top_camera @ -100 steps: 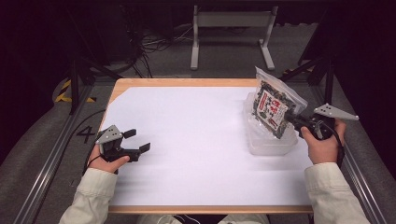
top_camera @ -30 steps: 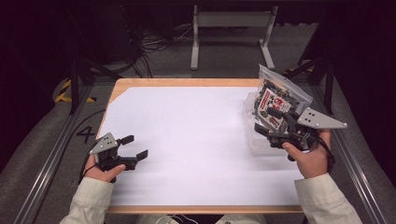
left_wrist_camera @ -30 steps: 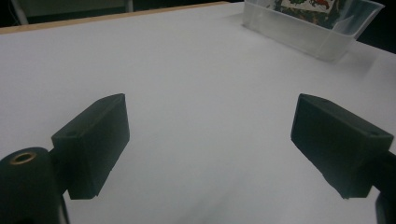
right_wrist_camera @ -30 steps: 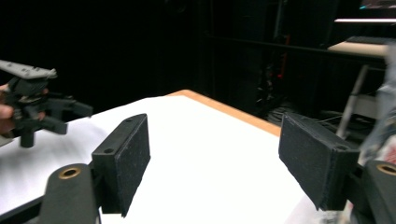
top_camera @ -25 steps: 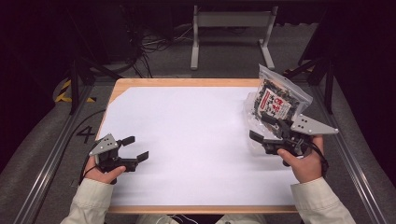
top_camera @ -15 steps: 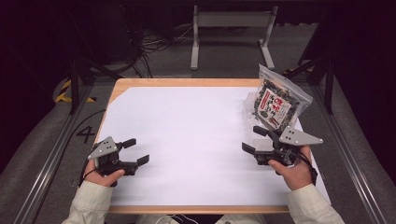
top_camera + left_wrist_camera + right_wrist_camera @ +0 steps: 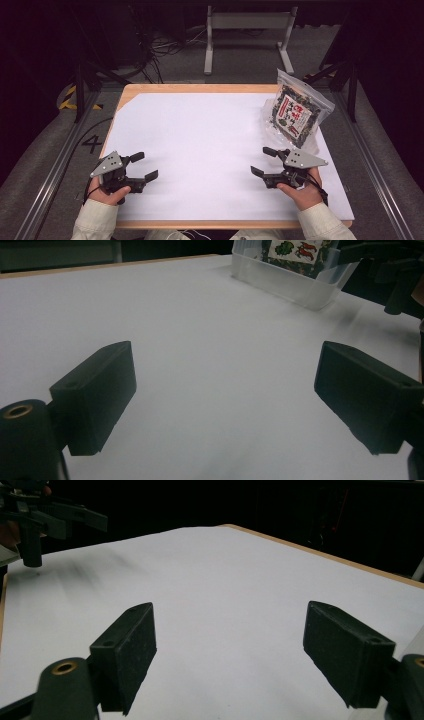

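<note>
Right gripper [image 7: 263, 161]: lying low over the white sheet [image 7: 210, 150] at the near right of the table [image 7: 200, 88], held in the person's right hand [image 7: 300, 192]; jaws standing wide, having just been opening, with nothing between them.
Left gripper [image 7: 144, 166]: sitting at the near left in the left hand [image 7: 111, 194]; jaws standing wide apart and gripping nothing, only bare sheet showing between them in the left gripper view [image 7: 225, 390].
Bag [image 7: 296, 114]: a clear packet with a dark printed label, leaning upright in the tub [image 7: 307, 145] at the far right of the sheet; touching neither gripper.
Tub: a clear plastic box, resting on the sheet just beyond the right gripper; seen again at the top of the left gripper view [image 7: 290, 285].
Spacing: the two grippers are lying well apart, tips pointing inward and forward.
</note>
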Demonstrator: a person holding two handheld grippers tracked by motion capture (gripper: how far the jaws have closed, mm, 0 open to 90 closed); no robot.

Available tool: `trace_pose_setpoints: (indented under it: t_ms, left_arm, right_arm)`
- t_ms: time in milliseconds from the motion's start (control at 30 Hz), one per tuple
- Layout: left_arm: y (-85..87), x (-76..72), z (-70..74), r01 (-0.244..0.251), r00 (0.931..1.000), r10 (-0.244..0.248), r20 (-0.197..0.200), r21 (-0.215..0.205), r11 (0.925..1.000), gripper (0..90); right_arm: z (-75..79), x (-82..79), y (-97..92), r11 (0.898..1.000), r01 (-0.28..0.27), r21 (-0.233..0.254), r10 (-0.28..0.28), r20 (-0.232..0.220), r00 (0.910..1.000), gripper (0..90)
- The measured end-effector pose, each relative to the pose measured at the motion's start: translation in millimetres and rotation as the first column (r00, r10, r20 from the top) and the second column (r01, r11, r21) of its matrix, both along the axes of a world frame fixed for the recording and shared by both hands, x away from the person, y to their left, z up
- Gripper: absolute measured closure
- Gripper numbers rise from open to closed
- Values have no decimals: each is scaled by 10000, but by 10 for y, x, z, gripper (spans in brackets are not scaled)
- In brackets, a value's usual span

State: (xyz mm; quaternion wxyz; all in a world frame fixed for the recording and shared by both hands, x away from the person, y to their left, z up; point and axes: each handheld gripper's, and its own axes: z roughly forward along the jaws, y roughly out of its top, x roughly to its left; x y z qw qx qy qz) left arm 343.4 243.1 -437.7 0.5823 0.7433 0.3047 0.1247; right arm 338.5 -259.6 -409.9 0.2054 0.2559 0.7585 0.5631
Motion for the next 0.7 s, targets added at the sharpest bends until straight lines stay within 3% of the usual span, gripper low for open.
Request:
trace_pose_setpoints:
  t_ms: [433,533,633,700]
  left_arm:
    - [-36,-11,-45,-74,10000,74,-2,156,9999,105]
    - [-76,-11,-68,-200,9998,202,-47,307,9993,104]
    - [-121,8,-105,-239,9997,234,71,909,9956,104]
    - [-131,15,-116,-226,9997,224,40,1001,9947,104]
  right_arm:
    - [-232,0,63,9991,43,-425,-55,-301,9995,217]
    - [-260,-1,79,9985,55,-541,-76,-393,9992,215]
    - [-304,-1,101,9979,37,-654,-74,-572,9983,199]
    - [-324,-2,110,9973,45,-727,-92,-642,9979,199]
